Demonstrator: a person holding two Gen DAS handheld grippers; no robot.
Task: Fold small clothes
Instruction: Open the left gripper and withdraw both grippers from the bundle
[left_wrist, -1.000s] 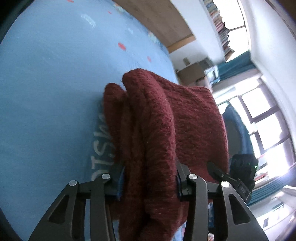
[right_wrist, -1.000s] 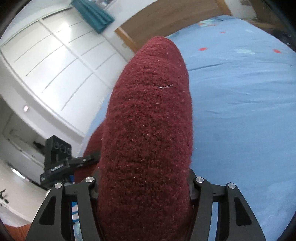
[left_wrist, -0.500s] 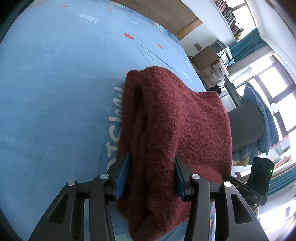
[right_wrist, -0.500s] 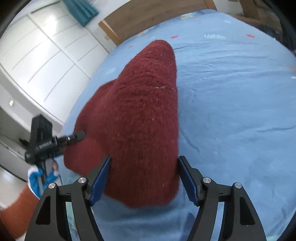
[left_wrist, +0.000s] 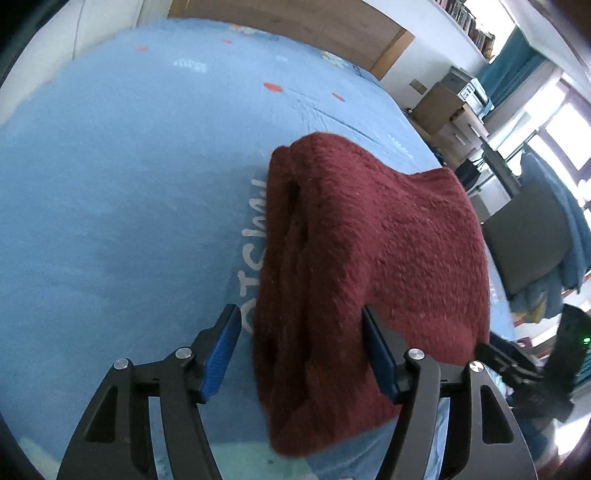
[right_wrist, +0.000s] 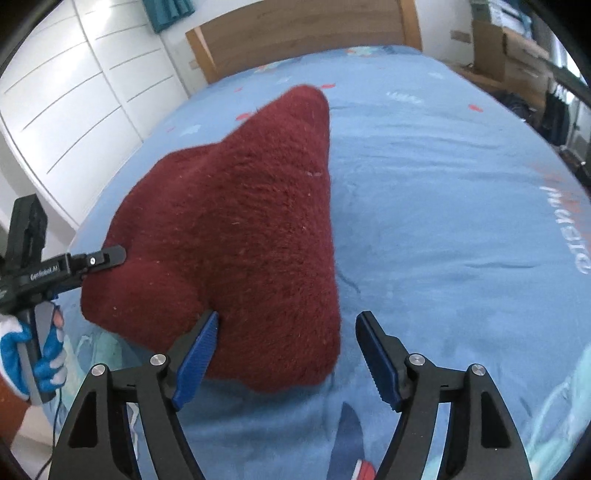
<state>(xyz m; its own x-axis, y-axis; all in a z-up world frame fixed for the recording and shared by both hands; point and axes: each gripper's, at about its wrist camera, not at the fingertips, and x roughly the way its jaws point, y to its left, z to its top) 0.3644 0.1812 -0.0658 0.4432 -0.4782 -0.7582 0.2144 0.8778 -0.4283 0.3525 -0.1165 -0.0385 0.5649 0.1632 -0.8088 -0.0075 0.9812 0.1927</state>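
A dark red knitted garment (left_wrist: 354, 266) lies folded in a thick bundle on the blue bedsheet (left_wrist: 129, 177). My left gripper (left_wrist: 301, 332) is open, its blue pads apart on either side of the bundle's near end. In the right wrist view the same garment (right_wrist: 236, 229) lies on the sheet (right_wrist: 443, 206). My right gripper (right_wrist: 286, 334) is open around the garment's near right corner. The left gripper also shows in the right wrist view (right_wrist: 110, 256), its tip at the garment's left edge.
A wooden headboard (right_wrist: 303, 33) stands at the far end of the bed. White wardrobe doors (right_wrist: 74, 92) run along one side. Cardboard boxes (left_wrist: 439, 107), a chair with blue cloth (left_wrist: 535, 240) and windows lie past the other side.
Both grippers lowered the garment onto the bed and opened their jaws. The garment went from held up and gripped to resting on the sheet.
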